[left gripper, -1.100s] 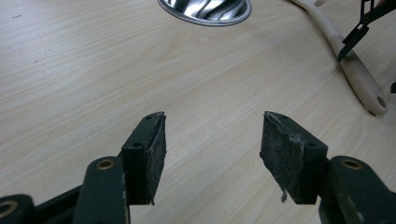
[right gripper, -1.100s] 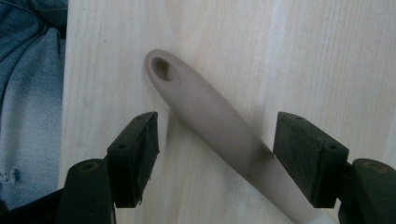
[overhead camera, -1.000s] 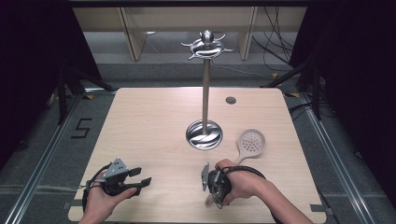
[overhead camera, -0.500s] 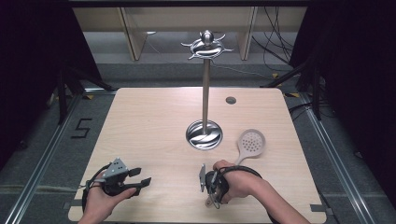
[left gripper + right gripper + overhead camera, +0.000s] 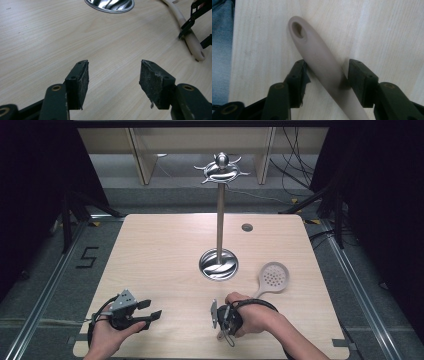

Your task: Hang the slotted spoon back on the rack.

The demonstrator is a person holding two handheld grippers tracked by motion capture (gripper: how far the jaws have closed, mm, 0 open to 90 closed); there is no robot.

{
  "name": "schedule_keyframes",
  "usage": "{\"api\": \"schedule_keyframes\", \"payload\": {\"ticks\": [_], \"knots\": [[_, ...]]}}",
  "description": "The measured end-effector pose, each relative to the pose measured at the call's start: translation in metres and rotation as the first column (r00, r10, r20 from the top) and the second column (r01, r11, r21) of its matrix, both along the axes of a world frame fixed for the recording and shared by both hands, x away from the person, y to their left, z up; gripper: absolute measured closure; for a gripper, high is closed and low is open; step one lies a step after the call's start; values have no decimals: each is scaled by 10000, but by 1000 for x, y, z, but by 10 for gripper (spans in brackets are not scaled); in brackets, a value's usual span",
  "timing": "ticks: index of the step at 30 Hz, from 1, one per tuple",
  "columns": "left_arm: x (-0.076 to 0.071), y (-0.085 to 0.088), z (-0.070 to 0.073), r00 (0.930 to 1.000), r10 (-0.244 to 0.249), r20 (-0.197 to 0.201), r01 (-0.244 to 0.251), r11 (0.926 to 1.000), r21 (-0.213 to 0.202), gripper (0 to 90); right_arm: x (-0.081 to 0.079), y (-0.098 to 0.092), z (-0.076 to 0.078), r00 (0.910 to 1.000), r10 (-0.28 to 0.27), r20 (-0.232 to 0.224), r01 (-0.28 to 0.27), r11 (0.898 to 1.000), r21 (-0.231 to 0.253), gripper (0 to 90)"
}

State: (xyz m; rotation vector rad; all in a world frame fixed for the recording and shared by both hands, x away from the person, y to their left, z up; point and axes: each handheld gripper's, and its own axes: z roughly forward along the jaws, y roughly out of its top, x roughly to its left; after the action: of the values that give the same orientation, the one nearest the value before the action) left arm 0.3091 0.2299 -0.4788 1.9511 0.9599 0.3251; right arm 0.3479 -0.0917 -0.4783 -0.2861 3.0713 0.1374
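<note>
Right gripper view: beige skimmer handle [image 5: 322, 67] lies diagonally between jaws of right gripper [image 5: 325, 80], hanging-hole end pointing away from jaws, past tips. Jaws apart, straddling handle; contact hard to make out. High view: one skimmer [image 5: 274, 276], perforated round head beyond right gripper [image 5: 220, 317], near handle hidden under hand. One steel stand [image 5: 218, 265], round base ahead of both grippers, on wooden table [image 5: 160, 250]. Left gripper [image 5: 145, 312] jaws wide apart, nothing between; left gripper view cuts stand base at top edge.
</note>
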Motion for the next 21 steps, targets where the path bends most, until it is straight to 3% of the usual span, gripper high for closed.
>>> {"api": "schedule_keyframes", "payload": {"ticks": [2, 3, 5, 7, 8, 13, 14, 16, 17, 18, 20, 21], "knots": [[0, 0, 0, 10000, -9, -2, 9, 10000, -11, 396, -2, 0, 1, 9998, -215, 0, 215, 9997, -70, 545], [0, 0, 0, 10000, 13, 9, -13, 10000, -8, 396, -1, 1, 1, 10000, -54, 72, 53, 10000, 28, 558], [0, 0, 0, 10000, -28, -38, 28, 10000, -14, 396, -4, 2, 0, 9986, -531, -37, 531, 9986, 81, 578], [0, 0, 0, 10000, -40, -37, 40, 10000, 15, 396, -4, 2, 1, 9987, -508, 88, 507, 9987, 99, 599], [0, -1, 0, 9999, 30, -96, -31, 10000, -93, 396, -1, 2, 1, 9993, -125, 353, 122, 9999, 83, 610], [0, -1, -1, 9999, 72, -151, -75, 9999, -150, 396, 1, 3, 1, 9956, 297, 887, -321, 9991, 266, 679], [1, 0, 0, 10000, -39, -54, 39, 10000, 15, 396, 0, 3, 1, 9965, -209, 805, 180, 9991, 372, 687], [1, 0, -1, 10000, -37, -55, 37, 10000, 6, 396, 1, 2, 0, 9967, -165, 798, 124, 9986, 516, 687], [1, 0, 0, 10000, -27, -71, 27, 10000, 33, 396, -2, 1, -1, 9960, -603, 666, 557, 9960, 694, 687], [0, 0, 0, 10000, -5, -80, 5, 10000, -24, 396, 0, 0, 0, 9966, -246, 790, 188, 9971, 733, 687], [1, 0, 0, 10000, -18, -85, 19, 10000, 39, 396, 0, -1, 1, 9955, -443, 837, 386, 9970, 676, 687], [1, 0, 0, 10000, -12, -86, 13, 10000, 46, 396, 0, -1, 1, 9954, -462, 836, 388, 9953, 888, 687]]}}
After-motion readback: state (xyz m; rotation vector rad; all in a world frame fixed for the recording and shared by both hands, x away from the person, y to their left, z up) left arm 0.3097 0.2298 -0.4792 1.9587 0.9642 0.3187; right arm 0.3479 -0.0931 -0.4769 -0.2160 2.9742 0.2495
